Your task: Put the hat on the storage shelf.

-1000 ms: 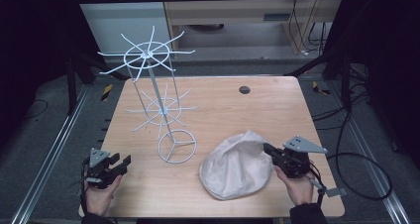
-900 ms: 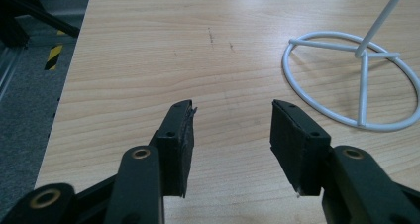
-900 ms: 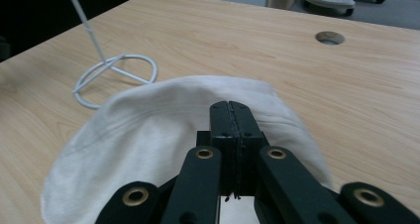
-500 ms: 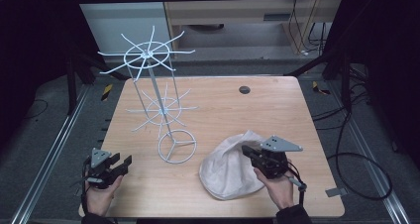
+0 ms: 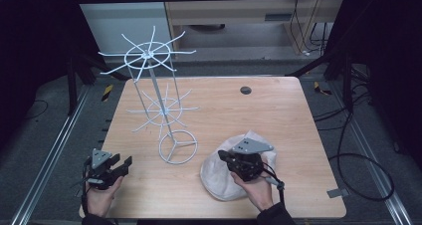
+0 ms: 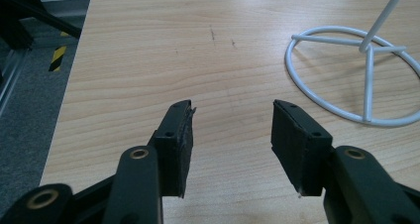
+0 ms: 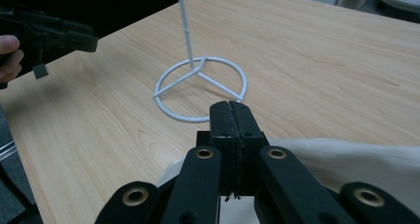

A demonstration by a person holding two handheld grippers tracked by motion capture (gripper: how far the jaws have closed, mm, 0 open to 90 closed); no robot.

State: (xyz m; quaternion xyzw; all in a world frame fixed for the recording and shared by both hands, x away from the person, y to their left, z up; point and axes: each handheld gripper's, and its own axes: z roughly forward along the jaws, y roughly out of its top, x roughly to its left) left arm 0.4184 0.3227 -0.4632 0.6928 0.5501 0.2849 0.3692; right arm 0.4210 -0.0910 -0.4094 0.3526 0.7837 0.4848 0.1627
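Item: we hold the right claw [image 5: 226, 158] pressed together over the white cloth [image 5: 219, 182], lower centre; left claw [image 6: 232, 127] apart, empty. Risk: cloth snags the wire rack [image 5: 177, 147], tipping it

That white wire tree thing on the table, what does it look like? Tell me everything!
The white wire stand looks like thin painted metal. A slim pole rises upright from a ring-shaped base with three spokes, which sits flat on the wooden table. Two wheels of spreading arms sit on the pole, a bigger one at the top and a smaller one halfway down. Nothing hangs on it, and nothing else touches it.
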